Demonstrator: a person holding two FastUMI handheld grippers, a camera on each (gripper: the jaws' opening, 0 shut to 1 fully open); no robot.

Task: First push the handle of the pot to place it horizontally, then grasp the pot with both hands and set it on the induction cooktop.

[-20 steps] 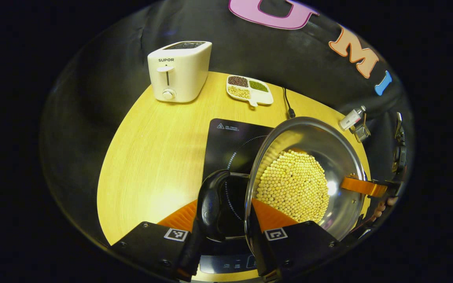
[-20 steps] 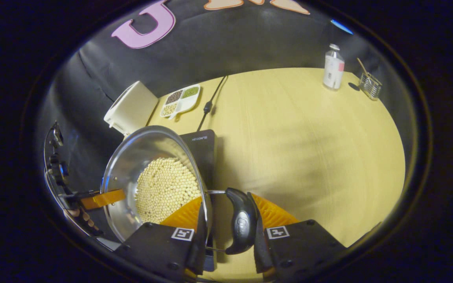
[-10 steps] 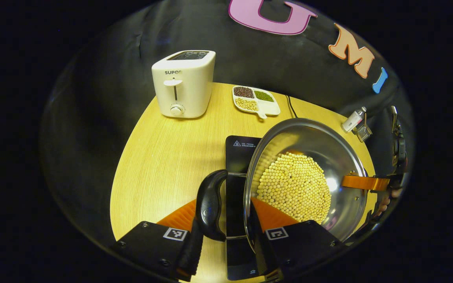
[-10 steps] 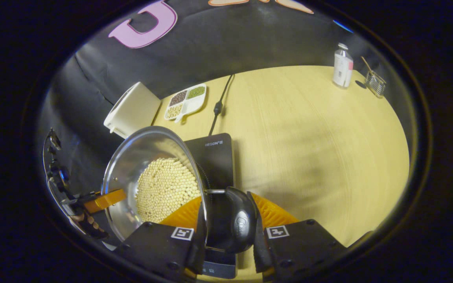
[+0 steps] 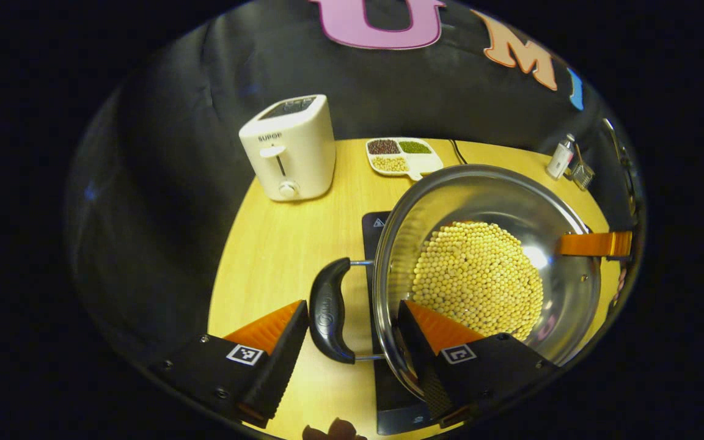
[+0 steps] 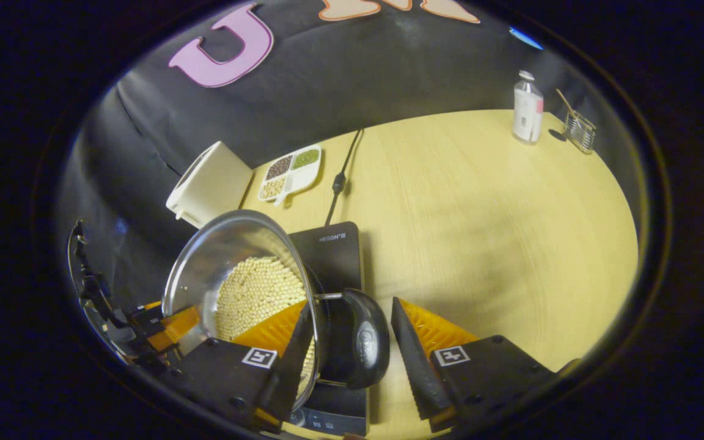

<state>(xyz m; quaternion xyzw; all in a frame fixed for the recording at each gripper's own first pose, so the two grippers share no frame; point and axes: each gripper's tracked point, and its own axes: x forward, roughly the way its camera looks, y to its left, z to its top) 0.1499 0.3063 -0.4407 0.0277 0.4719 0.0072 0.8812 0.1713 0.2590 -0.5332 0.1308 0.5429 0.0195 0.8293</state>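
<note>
Left gripper view shows the left claw (image 5: 347,342) open, with its two fingers apart on either side of the pot's black handle (image 5: 327,310). One finger sits outside the handle and the other reaches over the rim into the pot (image 5: 486,201). The shiny pot is full of little yellow beans (image 5: 477,278) and sits on the black induction cooktop (image 5: 375,229) on the yellow tabletop (image 5: 285,244). Far back stand a white toaster (image 5: 288,148) and a small tray of beans (image 5: 402,156). Right gripper view shows the right claw (image 6: 352,342) open too, its fingers spread around the other black handle (image 6: 357,345) and not pressing on it. In this view the pot (image 6: 217,256) rests on the cooktop (image 6: 330,244), and a bottle (image 6: 527,109) and a small wire holder (image 6: 579,131) stand at the far edge of the tabletop (image 6: 480,214).
</note>
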